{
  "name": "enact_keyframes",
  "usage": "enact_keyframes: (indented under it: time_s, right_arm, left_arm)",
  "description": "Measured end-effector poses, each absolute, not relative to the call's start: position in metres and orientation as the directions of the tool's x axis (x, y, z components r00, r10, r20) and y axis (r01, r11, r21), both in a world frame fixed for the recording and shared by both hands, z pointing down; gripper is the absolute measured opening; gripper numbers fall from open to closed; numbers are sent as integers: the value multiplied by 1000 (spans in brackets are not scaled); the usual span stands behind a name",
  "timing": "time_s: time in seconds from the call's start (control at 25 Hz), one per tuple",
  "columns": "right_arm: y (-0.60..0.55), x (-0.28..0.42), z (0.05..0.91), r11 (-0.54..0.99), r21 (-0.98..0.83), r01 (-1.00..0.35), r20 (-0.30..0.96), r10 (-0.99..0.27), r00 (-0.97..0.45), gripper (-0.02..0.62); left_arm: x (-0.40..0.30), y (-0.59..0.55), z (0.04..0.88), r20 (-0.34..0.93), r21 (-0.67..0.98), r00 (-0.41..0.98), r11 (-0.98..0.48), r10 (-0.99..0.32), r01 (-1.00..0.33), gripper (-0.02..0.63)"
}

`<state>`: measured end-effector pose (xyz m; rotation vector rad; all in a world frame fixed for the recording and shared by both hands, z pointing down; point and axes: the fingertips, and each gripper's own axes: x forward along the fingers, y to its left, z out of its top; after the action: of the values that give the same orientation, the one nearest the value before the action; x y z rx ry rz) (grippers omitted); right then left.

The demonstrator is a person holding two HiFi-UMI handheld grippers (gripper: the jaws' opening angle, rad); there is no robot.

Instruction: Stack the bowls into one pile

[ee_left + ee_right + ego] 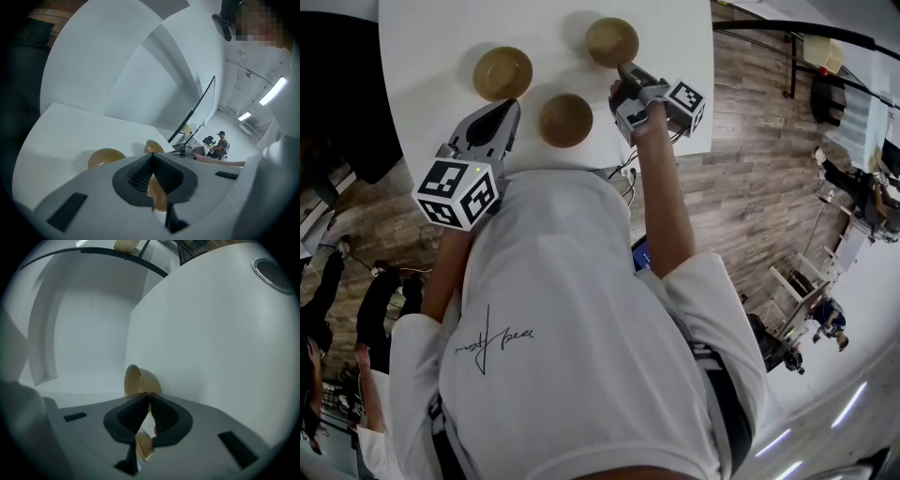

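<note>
Bowls unstacked: three tan ones sit apart on the white table (422,56), open side up, none touching. The left bowl (502,73) is toward the table's left, the middle bowl (565,120) is nearest the person, and the far bowl (612,42) is at the back right.

On the right side, the right arm (670,206) is stretched almost straight forward past the table edge, forearm bare. It carries the right gripper (624,67), angled down and rolled onto its side, with its marker cube (686,101) facing out to the right. The tips are at the near rim of the far bowl. In the right gripper view the jaws are almost together, pinched on that rim. A thin strip of tan wall shows in the slit between the pads, and the bowl body sits just beyond the tips. Can't tell if the bowl is off the table.

On the left side, the left arm (445,272) is bent and close to the body. The left gripper (508,109) is over the near table edge, angled down, its nose aimed between the left bowl and the middle bowl and touching neither. In the left gripper view the pads are pressed together at the tip with nothing between them. The middle bowl shows through the gap under the pads; the left bowl and far bowl are beyond on the tabletop.

A white shirt (581,356) fills the lower head view.
</note>
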<state>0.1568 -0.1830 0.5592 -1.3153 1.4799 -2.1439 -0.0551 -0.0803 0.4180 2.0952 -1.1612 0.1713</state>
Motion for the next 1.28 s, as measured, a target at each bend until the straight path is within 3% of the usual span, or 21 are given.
enact_keyframes:
  time_s: [1.28]
  right_arm:
    - [-179,145,535,-446,-847,-289,522,-598,-608,26]
  left_arm:
    - [-65,-98,410,397,556,595,-332,-699,-762,6]
